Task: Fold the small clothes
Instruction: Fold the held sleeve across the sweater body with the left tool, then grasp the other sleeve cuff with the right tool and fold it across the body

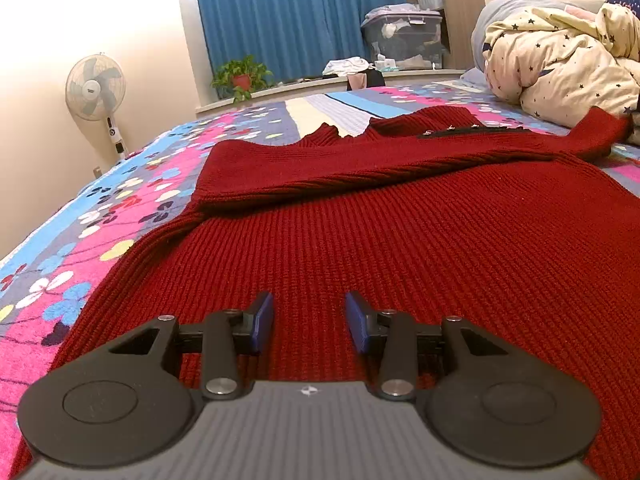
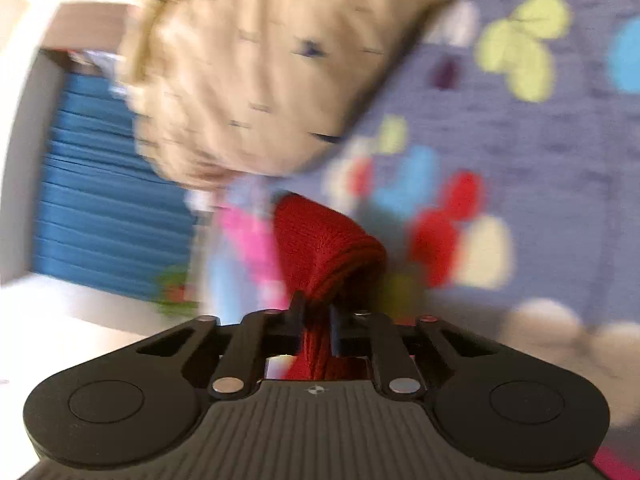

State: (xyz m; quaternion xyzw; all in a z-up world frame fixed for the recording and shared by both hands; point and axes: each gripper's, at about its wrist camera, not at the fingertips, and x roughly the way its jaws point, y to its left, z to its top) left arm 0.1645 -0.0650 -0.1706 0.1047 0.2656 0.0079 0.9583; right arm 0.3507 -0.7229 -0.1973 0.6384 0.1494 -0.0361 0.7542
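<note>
A dark red knitted sweater [image 1: 400,248] lies spread on the flowered bedspread [image 1: 100,216], with one sleeve folded across its chest. My left gripper [image 1: 310,318] hovers low over the sweater's lower part, its blue-padded jaws open and empty. In the blurred, tilted right wrist view, my right gripper [image 2: 318,314] is shut on a bunched piece of the red sweater [image 2: 324,240], lifted above the bedspread [image 2: 540,184].
A rumpled cream star-print duvet [image 1: 560,64] lies at the bed's far right and fills the upper part of the right wrist view [image 2: 260,80]. A standing fan [image 1: 96,88], blue curtain [image 1: 288,16], potted plant [image 1: 240,76] and storage boxes [image 1: 404,40] stand beyond the bed.
</note>
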